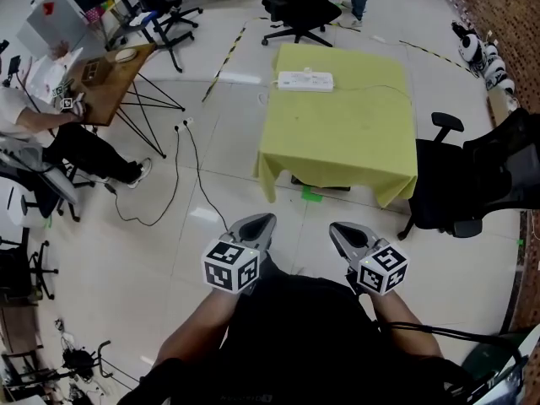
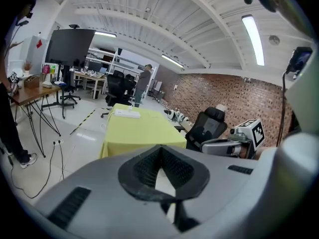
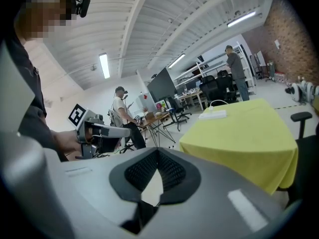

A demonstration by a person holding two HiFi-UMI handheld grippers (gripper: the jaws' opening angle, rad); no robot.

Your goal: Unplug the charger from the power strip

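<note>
The left gripper [image 1: 263, 223] and the right gripper [image 1: 339, 229] are both closed tight, with nothing in them. Their dark tips are bumpy inside. Each one has a cube with black and white squares. They are held close to the person's body, well away from the table [image 1: 337, 142].

The table has a soft yellow-green cloth on it. The long white power strip [image 1: 305, 80] lies at the far edge. A small white charger [image 1: 306, 71] is plugged into it, and a thin white cable [image 1: 371, 86] runs off to the side.

The floor [image 1: 169, 251] is shiny pale tile. A black office chair [image 1: 456, 192] stands by the table. A wooden desk [image 1: 110, 78] is at the left, and a brick wall [image 2: 224, 91] at the right.
</note>
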